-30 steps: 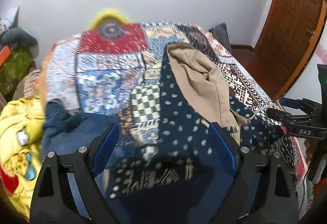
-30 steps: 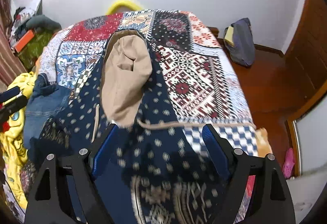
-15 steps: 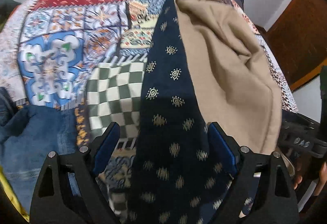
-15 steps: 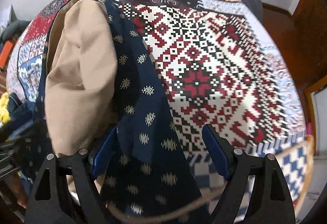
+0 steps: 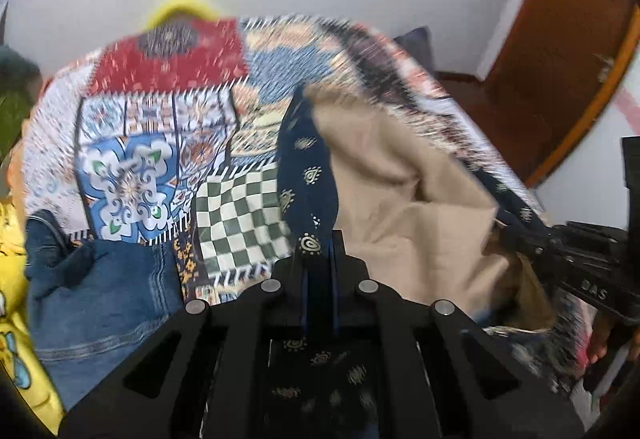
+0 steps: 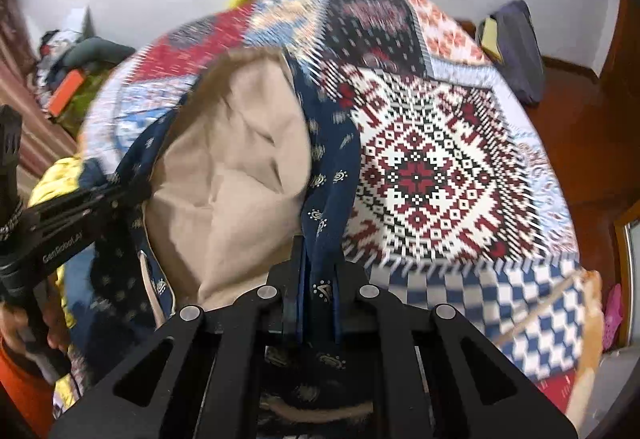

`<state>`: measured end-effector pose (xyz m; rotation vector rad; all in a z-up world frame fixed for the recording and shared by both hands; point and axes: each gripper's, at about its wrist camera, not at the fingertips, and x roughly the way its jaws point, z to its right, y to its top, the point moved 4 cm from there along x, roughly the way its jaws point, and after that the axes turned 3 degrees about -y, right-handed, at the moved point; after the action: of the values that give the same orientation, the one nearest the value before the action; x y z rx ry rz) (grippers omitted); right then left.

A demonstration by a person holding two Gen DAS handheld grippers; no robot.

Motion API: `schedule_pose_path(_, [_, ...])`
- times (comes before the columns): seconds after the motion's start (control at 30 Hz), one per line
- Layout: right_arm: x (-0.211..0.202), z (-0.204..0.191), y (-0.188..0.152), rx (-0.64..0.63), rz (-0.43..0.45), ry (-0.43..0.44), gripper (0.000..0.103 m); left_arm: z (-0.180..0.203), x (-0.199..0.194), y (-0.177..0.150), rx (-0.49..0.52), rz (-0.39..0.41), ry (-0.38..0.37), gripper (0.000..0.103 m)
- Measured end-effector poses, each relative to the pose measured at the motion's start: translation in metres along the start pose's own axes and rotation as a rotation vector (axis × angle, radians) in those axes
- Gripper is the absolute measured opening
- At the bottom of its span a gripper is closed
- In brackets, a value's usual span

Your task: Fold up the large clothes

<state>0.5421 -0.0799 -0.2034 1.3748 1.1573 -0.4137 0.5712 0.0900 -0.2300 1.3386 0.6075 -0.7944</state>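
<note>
Left gripper (image 5: 318, 271): your jaws are clamped on the navy hoodie (image 5: 306, 175) edge.
Right gripper (image 6: 316, 279): your jaws pinch its other edge.
Bed (image 6: 420, 167): hoodie's tan lining faces up.

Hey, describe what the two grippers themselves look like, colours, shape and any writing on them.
Both are matte black with angular linkage arms, cut-out slots and round silver pivot pins. The left gripper and right gripper have blue finger pads. Seen from the side, the left one carries white lettering, blurred but apparently "GenRobot.AI"; the right one shows "DAS". No cables or sleeves show.
</note>
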Motion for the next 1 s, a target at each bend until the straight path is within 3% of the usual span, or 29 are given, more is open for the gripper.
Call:
schedule_pose_path(0.17, [-0.073,-0.010,-0.027,0.004,0.073,0.059,0.009,0.028,-0.068,-0.022,0.100,0.042,-0.030,0.007])
schedule_pose_path(0.27, [-0.083,-0.015,-0.040,-0.010,0.080,0.074,0.009,0.037,-0.090,-0.051,0.140,0.025,-0.039,0.007])
schedule_pose_path(0.43, [-0.086,-0.015,-0.099,-0.016,0.035,0.064,0.009,0.036,-0.091,-0.104,0.165,-0.050,-0.024,0.008])
schedule_pose_path(0.63, [-0.064,-0.002,-0.149,-0.017,-0.034,0.007,0.009,0.023,-0.066,-0.169,0.143,-0.170,0.007,0.008])
schedule_pose_path(0.73, [-0.057,0.003,-0.159,-0.012,-0.051,-0.028,0.010,0.014,-0.055,-0.191,0.099,-0.208,0.005,0.017])
schedule_pose_path(0.8, [-0.056,0.006,-0.159,0.000,-0.067,-0.042,0.014,0.010,-0.059,-0.194,0.075,-0.200,0.009,0.036])
schedule_pose_path(0.87, [-0.059,0.007,-0.155,0.024,-0.085,-0.040,0.023,0.007,-0.067,-0.190,0.068,-0.183,0.030,0.048])
schedule_pose_path(1.0, [-0.076,0.000,-0.148,0.025,-0.062,-0.005,0.037,0.009,-0.086,-0.174,0.093,-0.141,0.028,0.049])
